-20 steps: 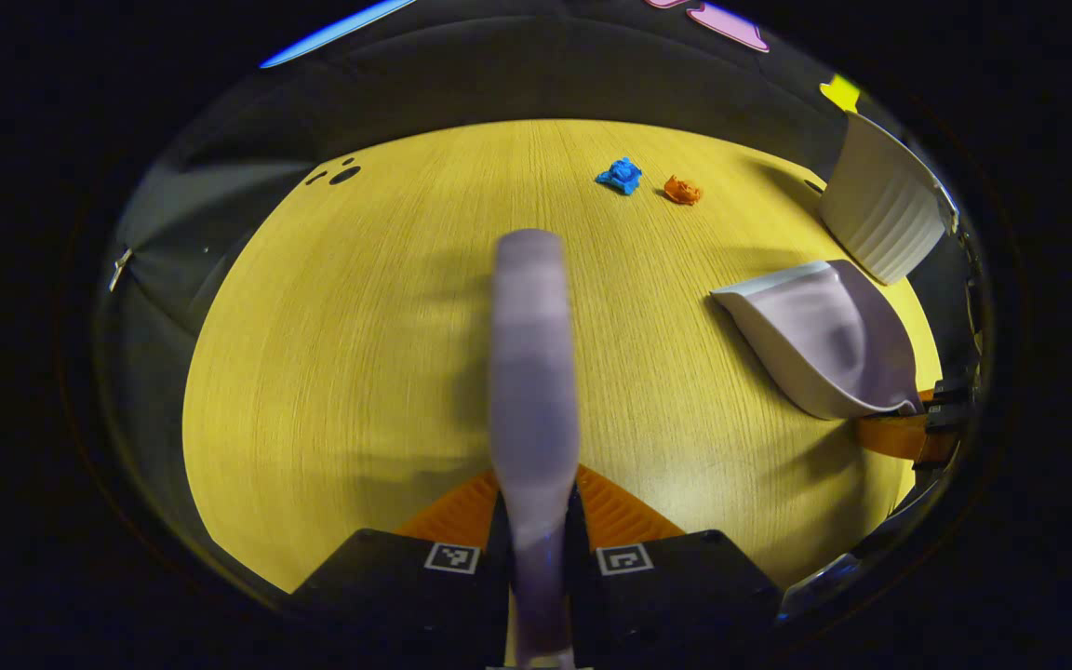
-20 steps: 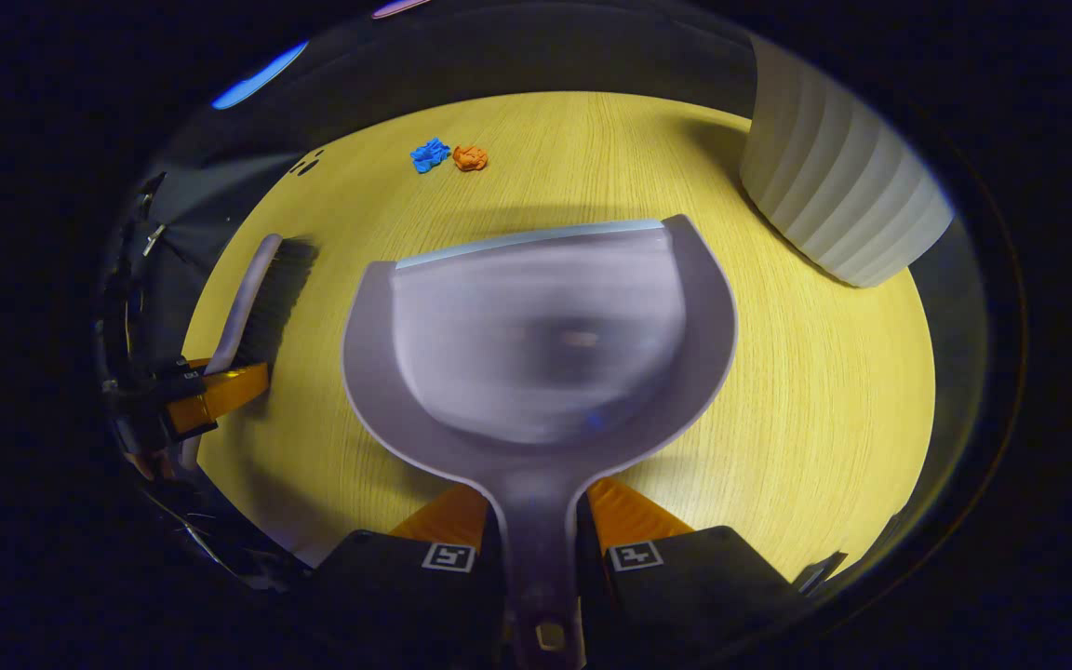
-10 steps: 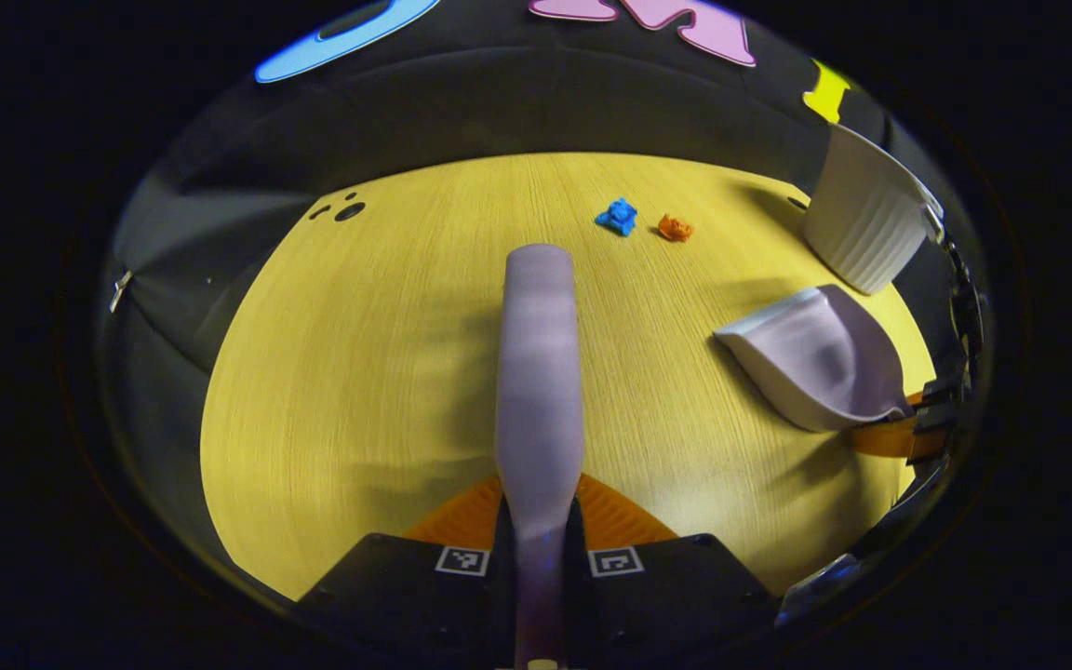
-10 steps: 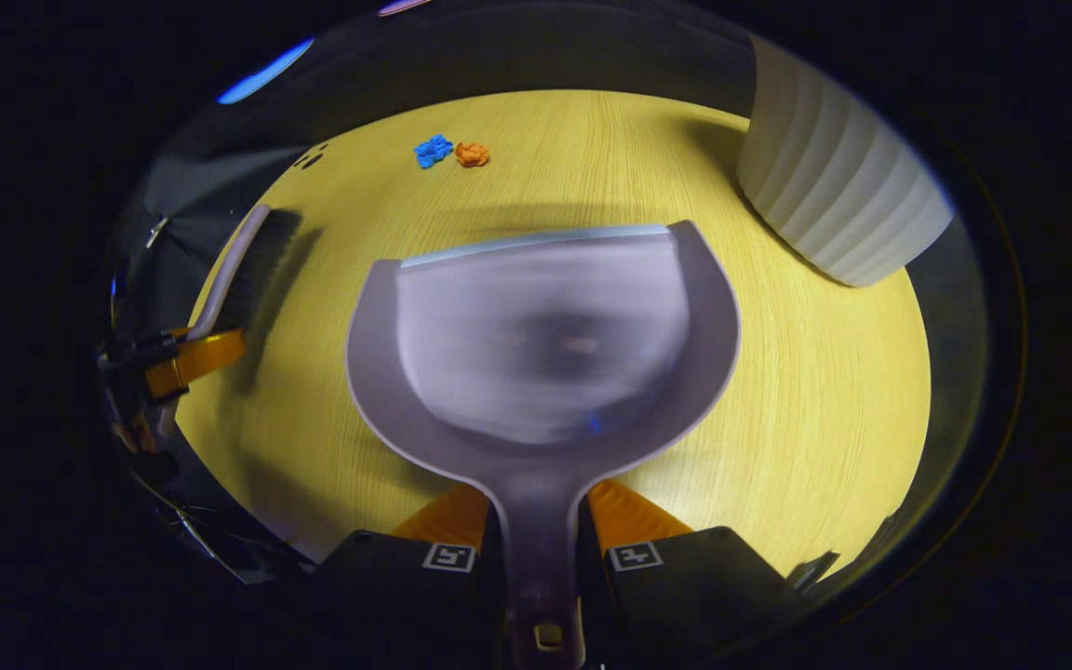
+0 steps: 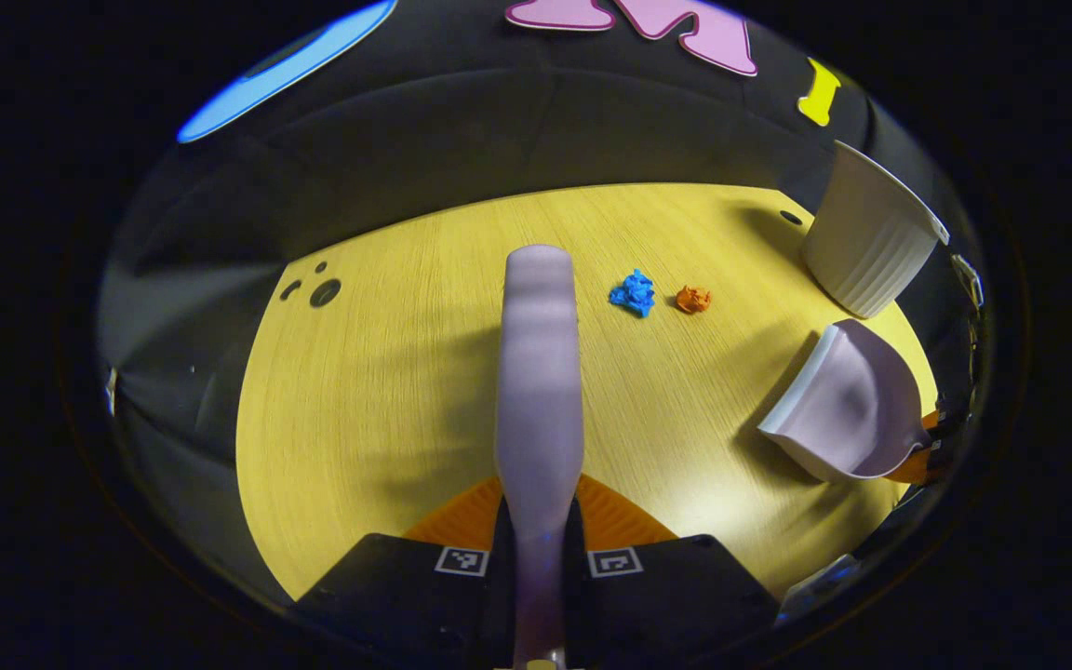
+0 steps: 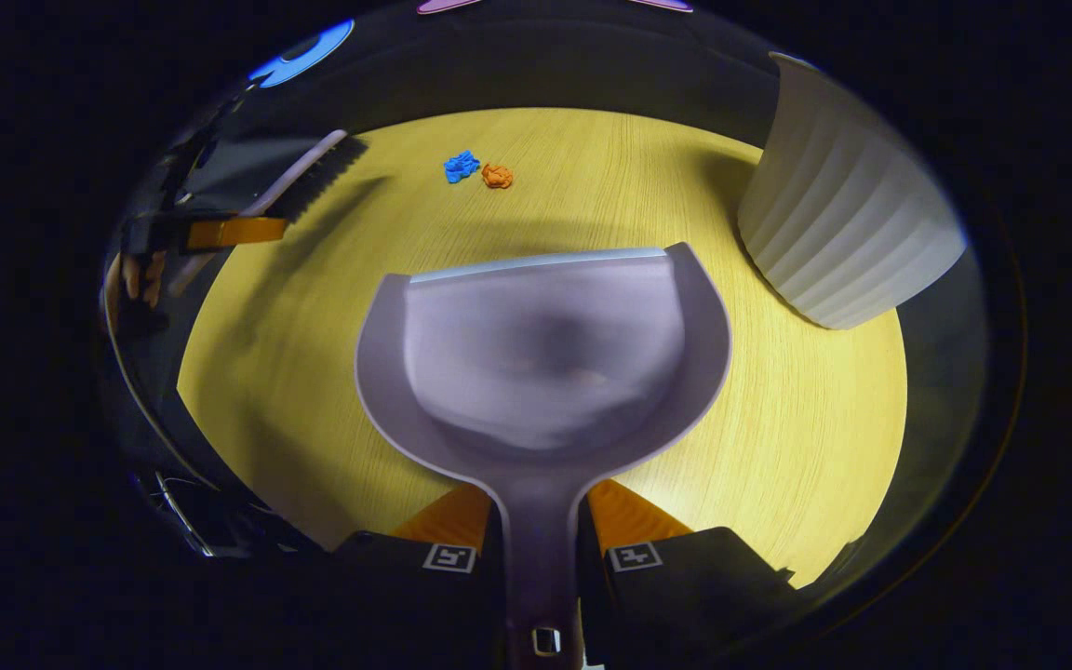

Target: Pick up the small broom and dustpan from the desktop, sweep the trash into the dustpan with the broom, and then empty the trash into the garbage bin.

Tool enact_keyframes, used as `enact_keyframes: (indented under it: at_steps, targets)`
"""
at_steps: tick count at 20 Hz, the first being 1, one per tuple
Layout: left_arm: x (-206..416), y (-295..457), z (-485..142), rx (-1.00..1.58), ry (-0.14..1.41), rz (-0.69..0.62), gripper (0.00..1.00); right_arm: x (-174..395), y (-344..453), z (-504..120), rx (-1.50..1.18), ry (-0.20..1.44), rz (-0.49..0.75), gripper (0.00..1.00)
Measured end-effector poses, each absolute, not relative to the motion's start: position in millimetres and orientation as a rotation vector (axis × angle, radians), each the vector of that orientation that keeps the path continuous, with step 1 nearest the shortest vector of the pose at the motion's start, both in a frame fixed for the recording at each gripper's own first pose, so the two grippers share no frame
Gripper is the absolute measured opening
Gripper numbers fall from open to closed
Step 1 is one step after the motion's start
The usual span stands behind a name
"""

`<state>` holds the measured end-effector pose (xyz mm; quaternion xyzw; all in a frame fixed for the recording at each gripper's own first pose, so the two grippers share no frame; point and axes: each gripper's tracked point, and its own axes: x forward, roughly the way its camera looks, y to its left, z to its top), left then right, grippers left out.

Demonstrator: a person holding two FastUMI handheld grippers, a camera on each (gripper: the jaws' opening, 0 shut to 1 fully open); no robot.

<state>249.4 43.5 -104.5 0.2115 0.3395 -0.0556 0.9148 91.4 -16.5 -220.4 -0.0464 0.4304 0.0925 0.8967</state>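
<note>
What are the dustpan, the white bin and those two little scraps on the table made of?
The dustpan looks like smooth moulded plastic, pale lilac with a soft sheen. The white bin seems matte plastic, ribbed down its wall. The blue scrap and orange scrap look like crumpled paper, judging by their creases, though foil or plastic wrap is possible.

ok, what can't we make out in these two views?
- Broom bristles: left gripper view, hidden under its own back.
- Bin inside: both views, seen from the side; its top is cut off in the right gripper view.
- Blue scrap and orange scrap: too small to tell the material.
- Dustpan handle end: right gripper view, cut off at the bottom edge.
</note>
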Motion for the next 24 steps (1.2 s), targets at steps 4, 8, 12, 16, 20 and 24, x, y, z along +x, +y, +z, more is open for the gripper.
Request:
enact_keyframes:
  at_steps: [4,8,12,16,20,24]
  targets:
    - [306,31,-106,0.594,0.738,-0.169,0.24,99,-23,-215,-0.119,0.904,0.198,0.36]
    - [357,9,-119,0.729,0.761,-0.247,0.24,109,-26,-220,-0.156,0.931,0.229,0.41]
    - [389,-19,-132,0.9,0.766,-0.381,0.25,117,-28,-224,-0.184,0.928,0.239,0.41]
    - [392,-56,-137,1.026,0.762,-0.57,0.25,119,-22,-227,-0.198,0.925,0.26,0.41]
    - [364,-98,-152,1.11,0.814,-0.765,0.25,119,-22,-227,-0.211,0.919,0.272,0.41]
    - [312,-122,-175,1.079,0.926,-0.859,0.27,115,-19,-229,-0.202,0.909,0.281,0.32]
